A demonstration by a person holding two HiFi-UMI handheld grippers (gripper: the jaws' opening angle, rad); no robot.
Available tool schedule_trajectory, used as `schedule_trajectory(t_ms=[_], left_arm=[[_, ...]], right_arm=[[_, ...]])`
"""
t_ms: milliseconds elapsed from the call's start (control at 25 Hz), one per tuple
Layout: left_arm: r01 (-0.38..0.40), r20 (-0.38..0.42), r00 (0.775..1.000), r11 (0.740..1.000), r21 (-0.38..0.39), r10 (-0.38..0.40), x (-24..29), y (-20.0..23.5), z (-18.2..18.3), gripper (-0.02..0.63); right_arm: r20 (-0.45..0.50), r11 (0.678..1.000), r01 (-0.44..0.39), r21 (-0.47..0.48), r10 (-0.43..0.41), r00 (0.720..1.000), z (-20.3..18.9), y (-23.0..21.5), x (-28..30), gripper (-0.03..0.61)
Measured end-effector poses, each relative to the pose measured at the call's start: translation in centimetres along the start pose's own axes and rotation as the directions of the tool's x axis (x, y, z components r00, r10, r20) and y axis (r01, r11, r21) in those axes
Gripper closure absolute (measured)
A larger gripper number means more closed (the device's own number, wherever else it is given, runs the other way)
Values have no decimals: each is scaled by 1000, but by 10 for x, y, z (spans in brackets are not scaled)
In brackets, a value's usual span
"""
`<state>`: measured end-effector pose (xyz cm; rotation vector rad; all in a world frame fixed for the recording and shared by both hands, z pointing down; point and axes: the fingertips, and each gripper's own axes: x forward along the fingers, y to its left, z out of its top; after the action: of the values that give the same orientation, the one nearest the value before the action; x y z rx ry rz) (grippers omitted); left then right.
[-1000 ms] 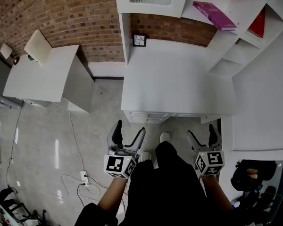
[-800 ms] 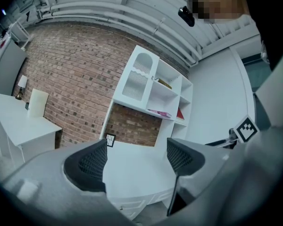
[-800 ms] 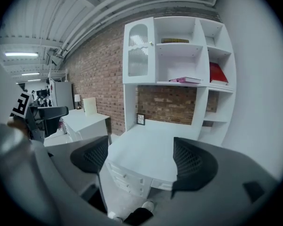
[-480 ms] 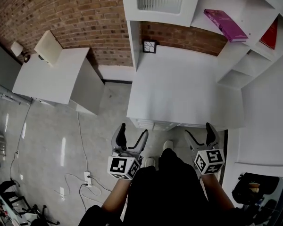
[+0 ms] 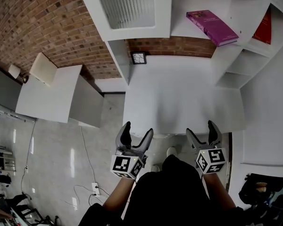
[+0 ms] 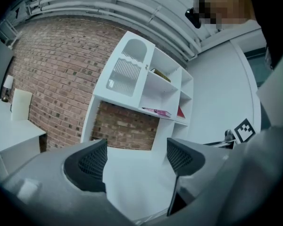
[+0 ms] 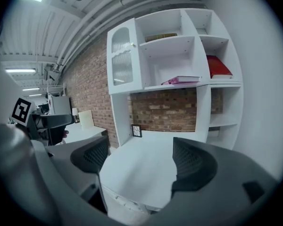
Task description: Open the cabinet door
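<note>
Left tool [image 5: 137, 132] and right tool [image 5: 201, 132] both gape empty, well below cabinet door [image 5: 127, 6], surface [image 5: 179, 93] between; left one nearer.

Red brick wall [image 5: 52, 27], glossy grey floor [image 5: 61, 159], white desk [image 5: 179, 98], white shelves [image 5: 236, 55].

The left gripper [image 6: 136, 159], jaws apart and empty, faces the shut cabinet door [image 6: 125, 68].

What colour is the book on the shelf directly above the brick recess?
Magenta flat book; clearest in the head view.
</note>
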<state>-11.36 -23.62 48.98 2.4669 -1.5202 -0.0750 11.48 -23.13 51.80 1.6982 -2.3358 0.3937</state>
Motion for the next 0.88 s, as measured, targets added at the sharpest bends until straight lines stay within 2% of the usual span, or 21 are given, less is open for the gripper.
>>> schedule_trajectory(t_ms=[240,520,880], left_arm=[[14,15,1000,999,43,-14,37,-15,17,233],[14,35,999,997,76,-17,74,-30,38,233],[-42,86,996,988,150,29,114,-39,78,233]], right_arm=[[23,1000,-2,11,1,1000,17,-31,23,156],[47,999,-43,2,43,998,37,-49,39,156],[75,996,-78,53,74,994,42,-88,69,156]])
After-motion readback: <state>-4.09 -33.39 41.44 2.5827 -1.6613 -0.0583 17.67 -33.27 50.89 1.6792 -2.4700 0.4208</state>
